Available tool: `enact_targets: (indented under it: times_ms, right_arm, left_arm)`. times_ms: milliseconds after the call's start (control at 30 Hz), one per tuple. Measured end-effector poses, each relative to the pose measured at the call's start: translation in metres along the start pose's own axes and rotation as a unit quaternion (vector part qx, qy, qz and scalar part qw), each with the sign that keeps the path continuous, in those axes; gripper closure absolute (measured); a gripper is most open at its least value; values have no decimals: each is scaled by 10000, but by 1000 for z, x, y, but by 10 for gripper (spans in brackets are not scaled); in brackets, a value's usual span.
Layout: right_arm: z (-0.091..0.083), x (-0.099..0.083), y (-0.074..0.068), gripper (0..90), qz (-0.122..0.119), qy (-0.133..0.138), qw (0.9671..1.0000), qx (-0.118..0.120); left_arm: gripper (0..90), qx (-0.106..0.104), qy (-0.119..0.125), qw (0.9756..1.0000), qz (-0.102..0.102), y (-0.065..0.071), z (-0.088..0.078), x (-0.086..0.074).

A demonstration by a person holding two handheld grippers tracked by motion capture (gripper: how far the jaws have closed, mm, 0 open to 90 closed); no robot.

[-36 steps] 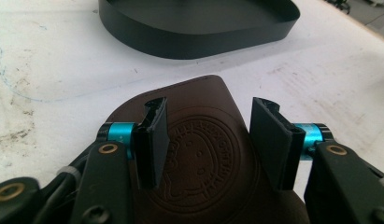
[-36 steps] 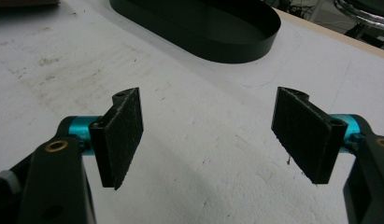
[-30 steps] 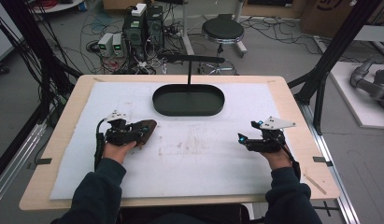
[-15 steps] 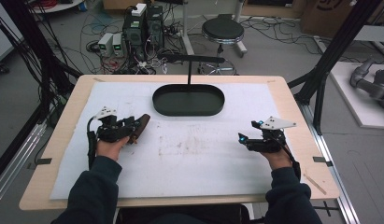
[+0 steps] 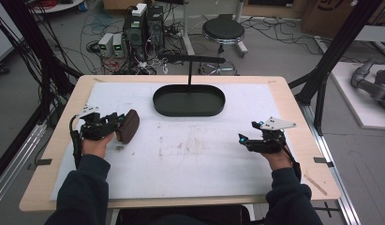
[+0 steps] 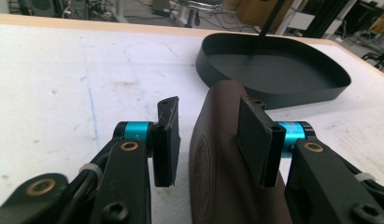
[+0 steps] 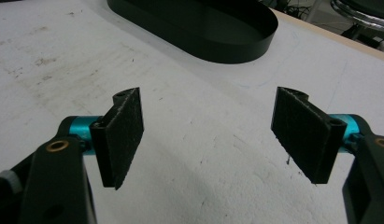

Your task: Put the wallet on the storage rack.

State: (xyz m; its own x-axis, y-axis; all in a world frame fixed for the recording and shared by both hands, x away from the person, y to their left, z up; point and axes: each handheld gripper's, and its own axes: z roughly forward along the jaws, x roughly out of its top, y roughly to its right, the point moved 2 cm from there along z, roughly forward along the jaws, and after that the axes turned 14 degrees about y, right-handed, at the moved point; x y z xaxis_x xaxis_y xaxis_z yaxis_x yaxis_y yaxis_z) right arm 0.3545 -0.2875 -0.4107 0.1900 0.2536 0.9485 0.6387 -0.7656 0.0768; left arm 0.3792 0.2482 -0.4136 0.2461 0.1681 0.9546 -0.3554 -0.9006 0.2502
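A brown rounded case (image 5: 130, 124) stands on edge at the left of the white mat, and my left gripper (image 5: 121, 125) is shut on it. In the left gripper view the case (image 6: 222, 163) fills the gap between the two black pads, the right-hand pad pressed on its side. These jaws have just been closing onto it. At the right of the mat my right gripper (image 5: 248, 132) rests open; in the right gripper view its pads (image 7: 122, 135) stand wide apart over bare mat. A black oval tray (image 5: 171, 101) lies at the back centre.
A thin black post with a crossbar (image 5: 190, 58) rises at the tray's far side. The white mat (image 5: 190, 154) covers most of the wooden table (image 5: 312, 154). Beyond the far edge are computers, cables and a stool (image 5: 223, 29).
My left gripper has drawn leftward, away from the middle of the mat, carrying the brown case with it. The right gripper has stayed where it was.
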Motion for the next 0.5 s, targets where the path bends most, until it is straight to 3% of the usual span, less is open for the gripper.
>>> enact_targets:
  times_ms: [333,433,500]
  right_arm:
    - [0,0,-1,257,-9,-11,10000,6]
    - [0,0,0,257,-3,-8,10000,0]
    - [0,0,0,257,2,-10,10000,-5]
  left_arm:
    - [558,-70,-44,10000,18,5,3,0]
    - [499,-77,-51,10000,-32,3,2,0]
    - [415,-112,-13,9999,-86,3,2,0]
